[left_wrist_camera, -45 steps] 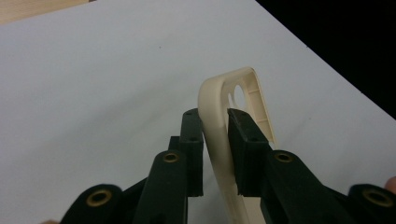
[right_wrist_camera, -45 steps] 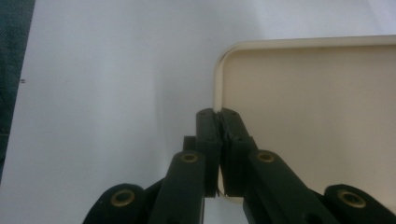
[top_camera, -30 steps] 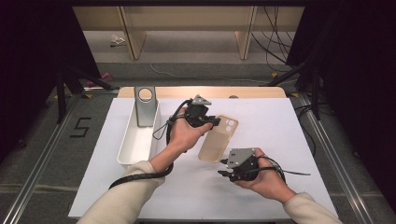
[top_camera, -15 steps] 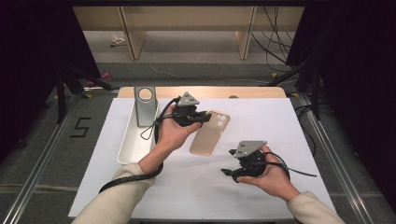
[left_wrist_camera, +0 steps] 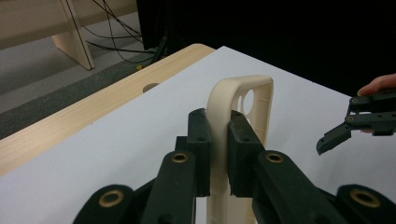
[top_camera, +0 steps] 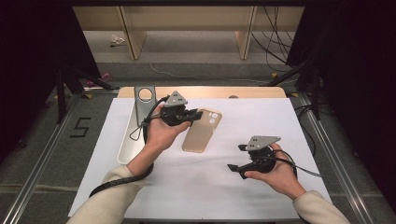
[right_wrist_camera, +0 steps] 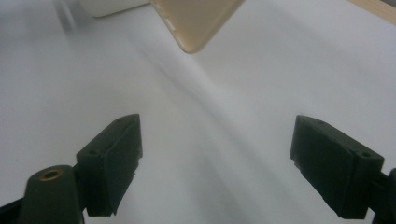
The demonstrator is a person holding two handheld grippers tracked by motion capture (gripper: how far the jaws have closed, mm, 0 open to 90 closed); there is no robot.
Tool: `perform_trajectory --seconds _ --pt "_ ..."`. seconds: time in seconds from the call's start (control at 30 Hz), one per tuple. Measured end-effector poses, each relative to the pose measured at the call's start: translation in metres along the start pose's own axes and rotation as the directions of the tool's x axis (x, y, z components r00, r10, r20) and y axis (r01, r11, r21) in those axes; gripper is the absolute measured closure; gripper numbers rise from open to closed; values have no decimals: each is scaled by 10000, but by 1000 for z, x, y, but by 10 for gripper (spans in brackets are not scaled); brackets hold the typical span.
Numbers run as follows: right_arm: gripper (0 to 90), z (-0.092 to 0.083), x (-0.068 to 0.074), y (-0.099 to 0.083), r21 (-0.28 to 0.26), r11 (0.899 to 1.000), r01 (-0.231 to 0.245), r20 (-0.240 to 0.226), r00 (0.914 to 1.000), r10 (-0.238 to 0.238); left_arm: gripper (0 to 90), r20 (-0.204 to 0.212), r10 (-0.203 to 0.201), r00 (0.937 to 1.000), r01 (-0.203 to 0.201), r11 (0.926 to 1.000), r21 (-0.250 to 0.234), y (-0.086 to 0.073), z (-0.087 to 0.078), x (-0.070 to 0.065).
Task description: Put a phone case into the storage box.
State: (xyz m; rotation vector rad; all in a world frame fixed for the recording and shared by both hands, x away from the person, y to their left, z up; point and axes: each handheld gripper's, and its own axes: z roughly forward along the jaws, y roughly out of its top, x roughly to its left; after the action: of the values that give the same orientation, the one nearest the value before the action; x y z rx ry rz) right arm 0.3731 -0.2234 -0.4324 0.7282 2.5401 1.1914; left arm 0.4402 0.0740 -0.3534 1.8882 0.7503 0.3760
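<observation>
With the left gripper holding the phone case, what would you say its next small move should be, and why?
Probably carry the phone case on toward the white tray. The left gripper is clamped on its edge, while the right gripper, whose jaws have just been opening, stands apart with nothing between them.

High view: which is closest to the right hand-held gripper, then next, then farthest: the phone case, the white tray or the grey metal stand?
From the right hand-held gripper:
1. Phone case, table middle, clamped by the left hand-held gripper.
2. White tray, left edge.
3. Grey metal stand, far left corner.
</observation>
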Motion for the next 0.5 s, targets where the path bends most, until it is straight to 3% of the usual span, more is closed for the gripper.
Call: perform_trajectory --seconds 0.5 --pt "166 -12 -10 -8 -660 9948 -775 260 9965 793 810 -57 -41 10000 37 9975 -706 4 -26 19"
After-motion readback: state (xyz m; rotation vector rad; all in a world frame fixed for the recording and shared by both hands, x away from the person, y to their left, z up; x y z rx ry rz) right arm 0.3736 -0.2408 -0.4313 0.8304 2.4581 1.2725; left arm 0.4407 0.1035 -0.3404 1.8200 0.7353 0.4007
